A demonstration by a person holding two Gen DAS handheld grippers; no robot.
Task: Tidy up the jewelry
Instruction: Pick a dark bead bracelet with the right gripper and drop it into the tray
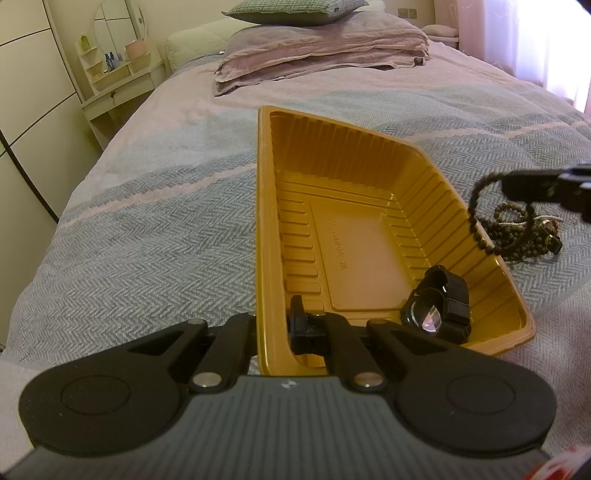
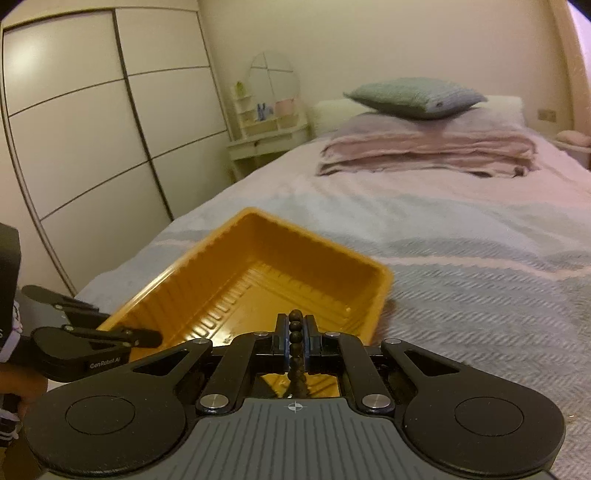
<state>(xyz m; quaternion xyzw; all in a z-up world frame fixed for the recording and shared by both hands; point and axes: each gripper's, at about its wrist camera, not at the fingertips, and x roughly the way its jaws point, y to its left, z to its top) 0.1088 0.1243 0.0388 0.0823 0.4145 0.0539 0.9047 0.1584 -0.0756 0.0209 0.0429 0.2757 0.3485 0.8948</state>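
Note:
A gold plastic tray (image 1: 266,206) lies on the bed and also shows in the right wrist view (image 2: 373,273). My left gripper (image 1: 273,328) is shut on the tray's near left wall. A black watch (image 1: 439,306) lies in the tray's near right corner. My right gripper (image 2: 295,328) is shut on a dark bead necklace (image 2: 295,336); in the left wrist view it (image 1: 502,181) holds the strand (image 1: 476,210) hanging over the tray's right rim. A pile of dark bead jewelry (image 1: 524,232) lies on the bed right of the tray.
The bed has a grey herringbone blanket (image 1: 147,229). Folded pink bedding (image 1: 317,51) and a grey pillow (image 1: 291,11) lie at the far end. A vanity shelf with a mirror (image 1: 114,62) and a wardrobe (image 2: 92,129) stand on the left.

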